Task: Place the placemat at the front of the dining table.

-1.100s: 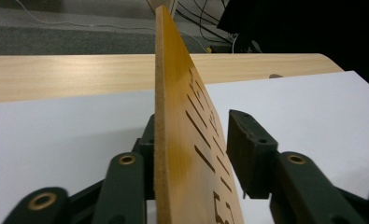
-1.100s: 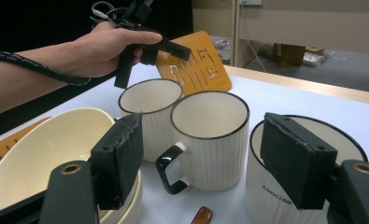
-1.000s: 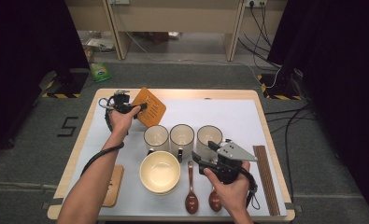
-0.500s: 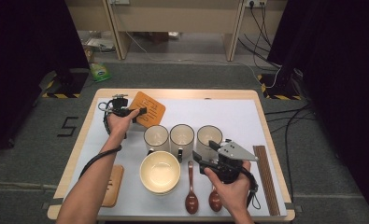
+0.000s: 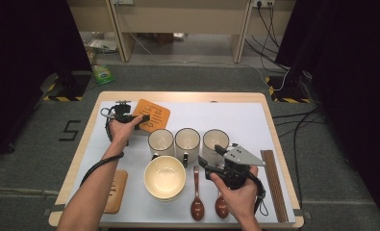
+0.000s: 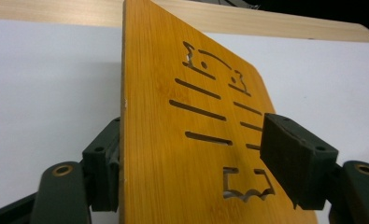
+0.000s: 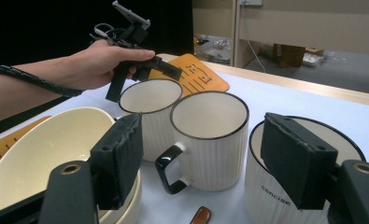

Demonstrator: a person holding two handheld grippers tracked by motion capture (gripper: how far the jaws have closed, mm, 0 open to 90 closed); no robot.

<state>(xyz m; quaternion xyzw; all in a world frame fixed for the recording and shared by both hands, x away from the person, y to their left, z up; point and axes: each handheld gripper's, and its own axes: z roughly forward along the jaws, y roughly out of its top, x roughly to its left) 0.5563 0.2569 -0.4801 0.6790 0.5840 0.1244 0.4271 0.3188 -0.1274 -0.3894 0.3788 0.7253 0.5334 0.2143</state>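
Observation:
An orange wooden coaster [image 5: 154,114] with cut-out slots lies at the back left of the white mat. My left gripper [image 5: 141,118] is at its near left edge. In the left gripper view the coaster [image 6: 173,140] stands between the wide-apart jaws of that gripper [image 6: 191,154], which is open; the left jaw touches the coaster's edge and the right jaw sits off its face. My right gripper [image 5: 211,156] is open just in front of the right mug [image 5: 215,140]. Its jaws [image 7: 201,154] frame the middle mug [image 7: 209,140], not touching it.
Three white ribbed mugs stand in a row, the left mug [image 5: 160,141] nearest the coaster. A cream bowl [image 5: 164,177] sits in front of them, with two brown spoons [image 5: 197,195] to its right. Chopsticks [image 5: 273,185] lie at the right edge. A second wooden coaster [image 5: 115,191] lies front left.
The left gripper has brought the coaster down from a raised, tilted hold to lie on the mat, slightly farther left. The right gripper has stayed put.

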